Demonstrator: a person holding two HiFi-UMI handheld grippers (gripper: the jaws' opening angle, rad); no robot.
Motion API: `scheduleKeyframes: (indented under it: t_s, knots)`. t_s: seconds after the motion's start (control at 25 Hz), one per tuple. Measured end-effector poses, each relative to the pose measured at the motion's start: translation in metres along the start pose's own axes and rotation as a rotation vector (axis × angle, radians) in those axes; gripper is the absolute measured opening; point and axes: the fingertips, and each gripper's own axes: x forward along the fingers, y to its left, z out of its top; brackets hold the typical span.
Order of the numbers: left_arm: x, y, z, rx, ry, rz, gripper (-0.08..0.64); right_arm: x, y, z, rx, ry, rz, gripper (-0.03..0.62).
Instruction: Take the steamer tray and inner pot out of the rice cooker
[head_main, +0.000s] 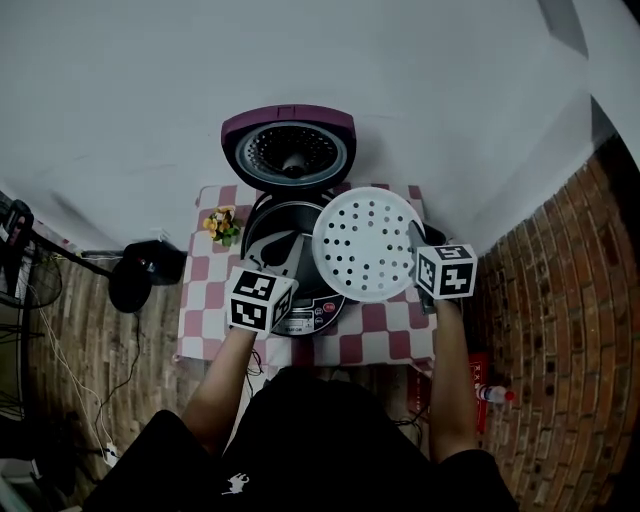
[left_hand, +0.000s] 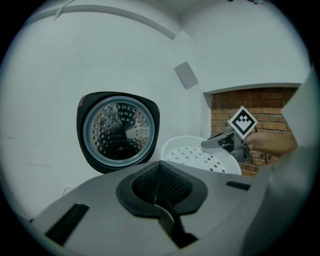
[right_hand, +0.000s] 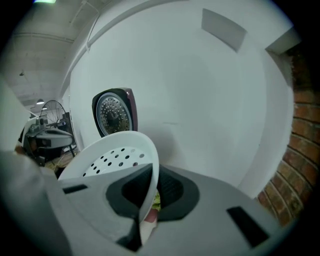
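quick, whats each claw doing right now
left claw: shut, nothing in it
right claw: shut on the rim of the steamer tray

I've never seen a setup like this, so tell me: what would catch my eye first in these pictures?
The round white steamer tray, dotted with holes, stands out most: the right tool grips its rim and holds it over the right side of the rice cooker. Behind, the purple lid stands open before a white wall, and the cooker sits on a pink-checked table. The left tool is shut and empty.
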Motion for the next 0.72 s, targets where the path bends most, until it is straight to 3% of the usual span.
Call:
scheduleKeyframes:
  t_s: [0.72]
  knots:
    - [0.028, -0.106, -0.010, 0.012, 0.027, -0.031, 0.003, -0.040, -0.069, -0.078, 0.072, 0.046, -0.002, 0.012]
